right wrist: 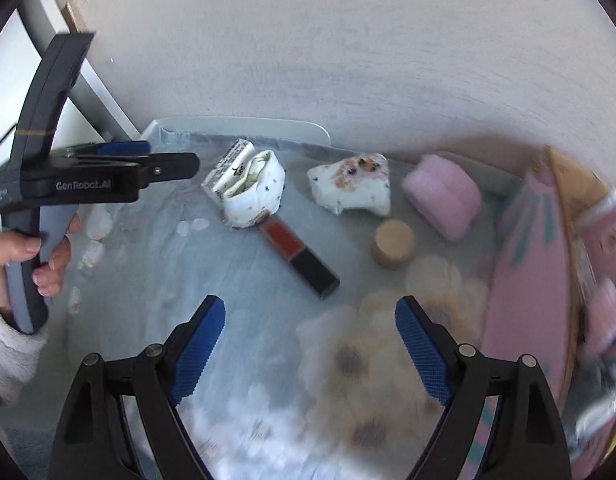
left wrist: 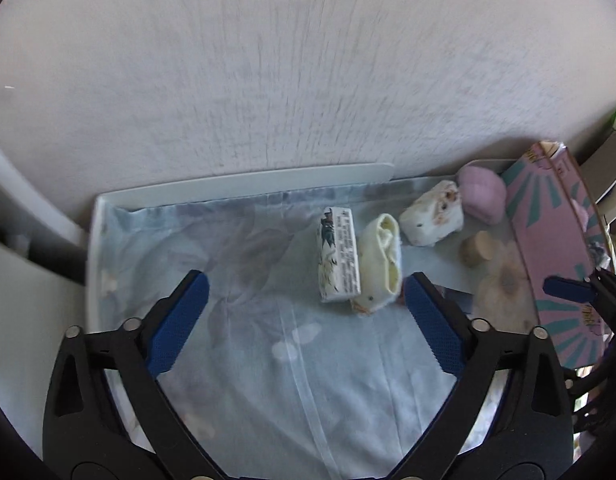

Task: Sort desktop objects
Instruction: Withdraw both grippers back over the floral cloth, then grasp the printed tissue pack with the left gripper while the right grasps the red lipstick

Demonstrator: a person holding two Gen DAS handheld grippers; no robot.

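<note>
The worktop (left wrist: 236,360) wore a pale blue cloth printed with faded flowers, its white edge (left wrist: 268,184) butting a rough off-white wall (left wrist: 308,60); a pale frame (right wrist: 88,92) stood at the corner beyond the left gripper (left wrist: 306,284). That gripper's blue fingers (left wrist: 180,320) stood wide apart over bare cloth with nothing between them; just beyond its right finger lay a small printed box (left wrist: 339,254) touching a rolled cream cloth (left wrist: 381,262). The right gripper (right wrist: 309,310) also had its fingers (right wrist: 200,350) spread, empty, above a large printed flower; ahead of its left finger lay a red and black tube (right wrist: 302,258), one end tucked under the rolled cloth; ahead of its right finger stood a short wooden cylinder (right wrist: 392,245), with a spotted white bundle (right wrist: 353,188) and a pink roll (right wrist: 441,198) farther off near the wall; beside its right finger leaned a pink and teal box (right wrist: 523,280). A hand (right wrist: 24,256) in a fleecy sleeve gripped the left tool's handle.
</note>
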